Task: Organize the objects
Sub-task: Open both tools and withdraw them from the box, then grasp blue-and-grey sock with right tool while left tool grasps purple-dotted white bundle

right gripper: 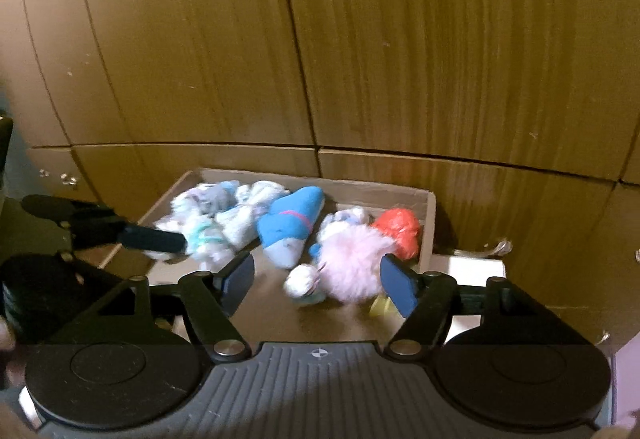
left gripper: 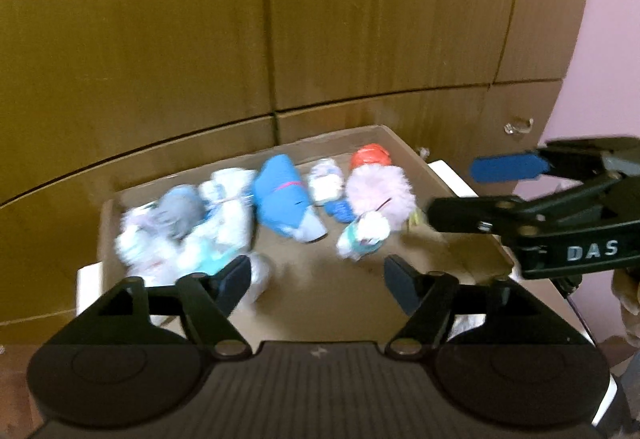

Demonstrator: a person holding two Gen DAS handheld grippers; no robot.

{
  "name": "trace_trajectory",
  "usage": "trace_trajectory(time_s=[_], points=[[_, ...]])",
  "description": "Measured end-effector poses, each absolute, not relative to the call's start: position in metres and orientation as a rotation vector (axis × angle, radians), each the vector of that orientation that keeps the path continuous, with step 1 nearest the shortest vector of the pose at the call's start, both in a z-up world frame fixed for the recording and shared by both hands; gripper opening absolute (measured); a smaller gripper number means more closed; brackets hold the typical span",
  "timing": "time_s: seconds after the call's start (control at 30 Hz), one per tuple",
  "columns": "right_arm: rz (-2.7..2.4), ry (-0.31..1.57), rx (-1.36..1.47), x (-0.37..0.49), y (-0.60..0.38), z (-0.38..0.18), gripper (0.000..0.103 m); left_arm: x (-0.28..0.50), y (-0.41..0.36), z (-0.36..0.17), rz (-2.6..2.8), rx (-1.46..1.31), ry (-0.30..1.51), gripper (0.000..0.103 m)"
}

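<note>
A shallow cardboard box (left gripper: 332,137) (right gripper: 380,189) holds several soft rolled bundles. A blue one (left gripper: 284,199) (right gripper: 290,225) lies in the middle. A fluffy pink one (left gripper: 380,191) (right gripper: 356,263) and a red one (left gripper: 370,155) (right gripper: 400,231) are to its right. Pale white-blue ones (left gripper: 188,227) (right gripper: 208,223) are heaped on the left. My left gripper (left gripper: 318,275) hovers open over the box's near floor, holding nothing. My right gripper (right gripper: 318,281) is open and bare too, near the pink bundle. In the left wrist view, the right gripper (left gripper: 480,191) reaches in from the right.
Brown wooden panels (left gripper: 320,19) stand close behind the box. The box rests on a white surface (right gripper: 472,265). A metal handle (left gripper: 518,127) (right gripper: 500,245) sticks out of the panel at the right. A pink wall (left gripper: 600,79) is further right.
</note>
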State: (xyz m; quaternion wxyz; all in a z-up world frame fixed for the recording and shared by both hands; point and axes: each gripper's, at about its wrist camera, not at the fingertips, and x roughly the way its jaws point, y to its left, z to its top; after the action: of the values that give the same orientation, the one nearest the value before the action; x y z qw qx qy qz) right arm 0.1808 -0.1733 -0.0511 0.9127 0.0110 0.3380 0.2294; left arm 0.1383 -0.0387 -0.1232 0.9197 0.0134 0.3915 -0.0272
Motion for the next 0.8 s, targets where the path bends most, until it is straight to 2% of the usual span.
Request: trace_trajectory(time_s=[0.2, 0.33, 0.47, 0.57, 0.8], points=[[0.486, 0.678, 0.055, 0.135, -0.175, -0.046, 0.079, 0.078, -0.018, -0.117, 0.039, 0.003, 0.746, 0.089], [0.488, 0.668, 0.072, 0.104, -0.177, -0.052, 0.084, 0.041, -0.013, -0.127, 0.088, -0.031, 0.738, 0.091], [0.47, 0.649, 0.048, 0.068, -0.178, -0.066, 0.085, 0.001, -0.017, -0.143, 0.143, -0.068, 0.7, 0.096], [0.446, 0.62, 0.027, 0.044, -0.183, -0.083, 0.085, -0.023, -0.032, -0.161, 0.153, -0.045, 0.66, 0.097], [0.407, 0.614, -0.04, 0.016, -0.191, -0.127, 0.085, -0.041, -0.057, -0.185, 0.125, 0.016, 0.613, 0.099]])
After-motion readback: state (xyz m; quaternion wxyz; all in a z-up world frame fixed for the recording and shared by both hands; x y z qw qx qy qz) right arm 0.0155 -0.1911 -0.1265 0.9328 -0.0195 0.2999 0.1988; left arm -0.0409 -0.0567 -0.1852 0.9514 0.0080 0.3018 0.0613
